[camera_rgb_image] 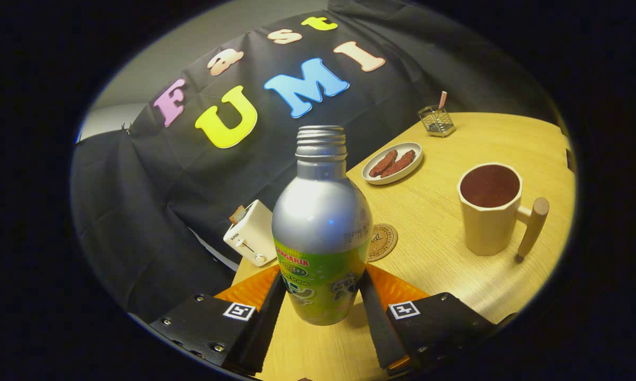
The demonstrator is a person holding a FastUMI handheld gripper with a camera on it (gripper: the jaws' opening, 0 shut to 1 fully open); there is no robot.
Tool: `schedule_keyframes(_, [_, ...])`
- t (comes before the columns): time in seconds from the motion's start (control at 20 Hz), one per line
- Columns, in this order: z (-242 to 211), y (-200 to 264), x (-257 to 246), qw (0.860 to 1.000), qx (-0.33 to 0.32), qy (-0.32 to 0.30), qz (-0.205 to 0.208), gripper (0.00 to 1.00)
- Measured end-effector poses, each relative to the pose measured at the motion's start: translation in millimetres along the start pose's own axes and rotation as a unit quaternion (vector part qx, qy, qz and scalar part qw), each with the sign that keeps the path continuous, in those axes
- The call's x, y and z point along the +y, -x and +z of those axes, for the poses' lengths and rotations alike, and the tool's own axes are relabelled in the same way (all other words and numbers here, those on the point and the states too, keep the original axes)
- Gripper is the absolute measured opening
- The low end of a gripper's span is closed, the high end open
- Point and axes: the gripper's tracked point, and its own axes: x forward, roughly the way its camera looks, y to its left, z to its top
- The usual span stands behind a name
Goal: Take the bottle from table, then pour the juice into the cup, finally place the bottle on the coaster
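Gripper (322, 296) pinching the silver aluminium bottle with green label (320, 233), uncapped, both fingers pressed to its sides.
Round cork coaster (382, 241) sits just behind it; cream wooden-handled cup (491, 211) stands apart on the wooden table (455, 275).

My tongs (322, 299) hold the uncapped silver-and-green bottle (321, 227) between both fingers (272, 312), which press against its lower sides while it stands nearly upright, its base just above the wooden tabletop (445, 254). Just beyond the bottle, touching its outline on the right, lies a round cork coaster (383, 242), and further off to the right stands a cream cup (490, 209) with a wooden handle and dark liquid inside. Beyond the coaster sits a plate (392, 163) with brown pieces, past it a small wire holder (436, 120), and left of the bottle a white toaster (250, 233).
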Motion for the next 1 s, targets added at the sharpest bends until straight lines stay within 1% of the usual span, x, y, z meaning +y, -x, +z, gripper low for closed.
schedule_keyframes(0.2, [-1.4, -1.0, -10.7, 0.999, 0.009, -0.050, 0.006, 0.77])
schedule_keyframes(0.35, [0.9, -3.2, -19.7, 0.995, 0.002, -0.099, 0.009, 0.77])
schedule_keyframes(0.5, [6.2, -0.5, -29.5, 0.988, -0.013, -0.154, 0.010, 0.77])
schedule_keyframes(0.8, [4.9, -5.8, -40.4, 0.978, -0.002, -0.207, 0.003, 0.77])
schedule_keyframes(1.0, [8.2, -6.7, -46.8, 0.966, 0.001, -0.259, 0.005, 0.77])
